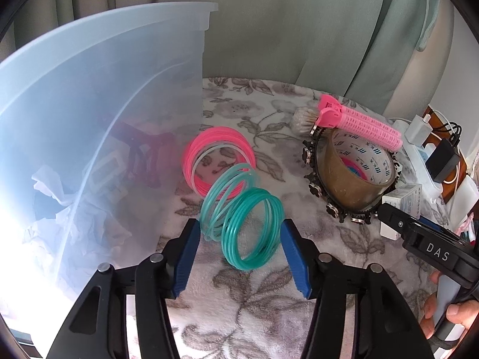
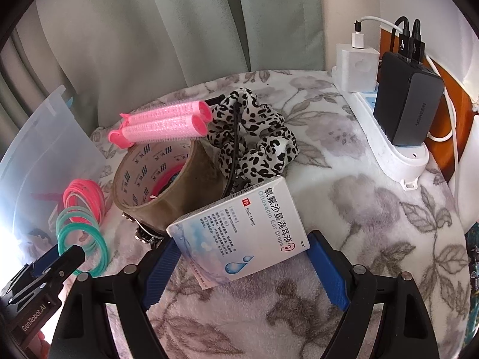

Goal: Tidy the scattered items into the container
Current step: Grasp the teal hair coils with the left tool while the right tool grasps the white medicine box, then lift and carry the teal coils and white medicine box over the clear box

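With the left gripper (image 1: pixel 239 249) wide around the teal end of the pink-and-teal spring coil (image 1: pixel 230 185), at 3 o'clock of the container (image 1: pixel 89 95), and the right gripper (image 2: pixel 239 264) wide around the ear-drops box (image 2: pixel 239 233), the coil could stretch or the tilted box slip.

The box (image 2: pixel 239 233) reads "Ofloxacin Ear Drops"; the black charger (image 2: pixel 407 107) reads "UGREEN".

Pink-and-teal spring coil (image 1: pixel 233 191) and ear-drops box (image 2: pixel 239 236) (tilted) lie beside the translucent container (image 1: pixel 98 137).
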### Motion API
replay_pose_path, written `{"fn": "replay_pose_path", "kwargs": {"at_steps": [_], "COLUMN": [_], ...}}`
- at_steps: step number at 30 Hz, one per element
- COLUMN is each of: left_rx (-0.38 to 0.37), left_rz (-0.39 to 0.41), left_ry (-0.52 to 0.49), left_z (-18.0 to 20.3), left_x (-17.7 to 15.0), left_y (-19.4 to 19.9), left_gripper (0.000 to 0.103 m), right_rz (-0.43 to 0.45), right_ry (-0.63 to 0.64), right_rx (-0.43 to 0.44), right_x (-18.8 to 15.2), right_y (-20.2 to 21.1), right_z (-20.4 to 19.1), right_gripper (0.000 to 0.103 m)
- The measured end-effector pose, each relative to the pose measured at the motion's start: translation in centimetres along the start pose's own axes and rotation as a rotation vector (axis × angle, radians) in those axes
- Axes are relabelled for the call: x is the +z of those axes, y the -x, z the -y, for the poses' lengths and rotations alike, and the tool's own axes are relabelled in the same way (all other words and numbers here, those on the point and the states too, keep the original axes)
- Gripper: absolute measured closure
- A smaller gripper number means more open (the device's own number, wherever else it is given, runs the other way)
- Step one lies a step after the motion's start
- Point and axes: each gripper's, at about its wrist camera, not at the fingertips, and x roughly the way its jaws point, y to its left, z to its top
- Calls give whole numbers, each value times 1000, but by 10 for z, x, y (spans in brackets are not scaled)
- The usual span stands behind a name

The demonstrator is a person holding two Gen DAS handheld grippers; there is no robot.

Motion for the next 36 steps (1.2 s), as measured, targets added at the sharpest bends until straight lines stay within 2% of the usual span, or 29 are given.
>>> {"fn": "replay_pose_path", "kwargs": {"at_steps": [5,10,14,24,36], "left_rx": [26,52,61,60,13], "left_rz": [5,16,19,25,101], "left_ry": [-15,-28,-34,-38,-55], "left_z": [-1,-2,-2,-3,3], "left_x": [0,0,0,0,2], "left_y": [-2,-3,-3,2,48], "left_gripper": [64,71,83,93,95], "right_rz": [0,4,7,27,92], "right_ry": [-11,-20,-30,-67,-48], "right_rx": [3,8,12,19,42], "right_x": [-1,-4,-6,-10,-14], "right_y": [1,6,10,32,79], "right_z": [1,2,3,5,-9], "right_gripper": [17,17,21,21,21]}}
